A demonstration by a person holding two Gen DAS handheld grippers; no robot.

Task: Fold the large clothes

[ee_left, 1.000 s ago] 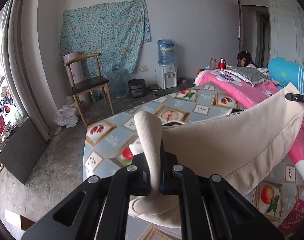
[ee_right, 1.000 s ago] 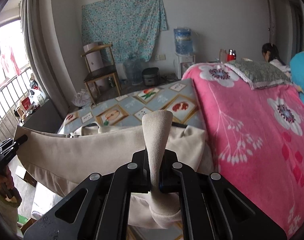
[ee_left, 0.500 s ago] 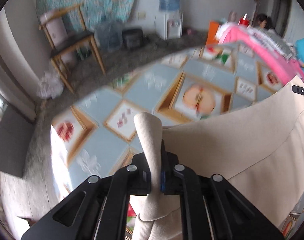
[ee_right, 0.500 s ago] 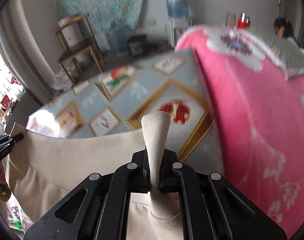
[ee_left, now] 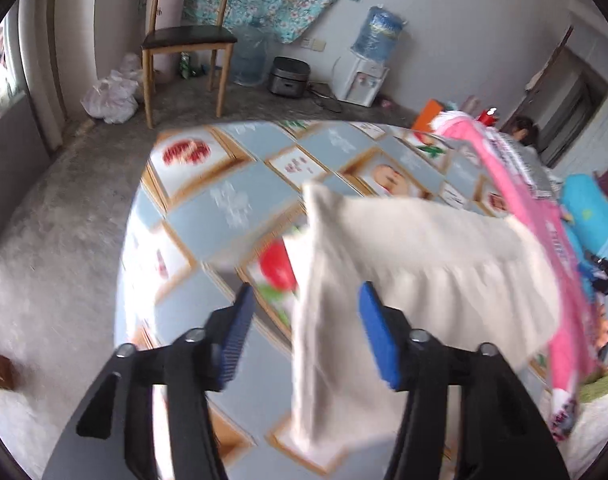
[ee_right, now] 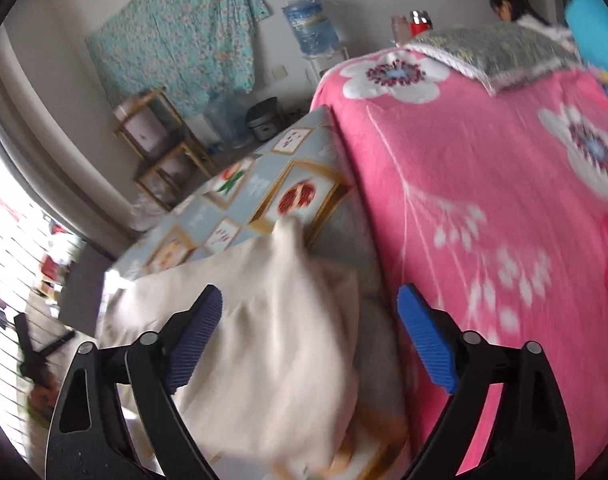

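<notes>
Through the left wrist view: opening the left hand-held gripper [ee_left: 304,320], blue ribbed pads spreading apart, no longer pressing on the large cream-coloured fabric garment [ee_left: 423,256] passing between them; letting that edge fall, probably so the upper layer can drop onto the bed covered in a pale blue sheet printed with framed fruit pictures [ee_left: 224,200]; garment hanging blurred in mid-drop, stretching rightward toward the bright pink floral blanket [ee_left: 531,224]. Through the right wrist view: opening the right hand-held gripper [ee_right: 309,336] too, jaws standing wide, nothing clamped; leaving the same cream garment [ee_right: 264,340] slumping in a soft heap between and below the pads, beside the pink blanket [ee_right: 483,200] and over the patterned sheet [ee_right: 232,216]. Releasing both corners together, seemingly to lay one fold evenly; judging the fold laid but needing smoothing, with more folds to come.
</notes>
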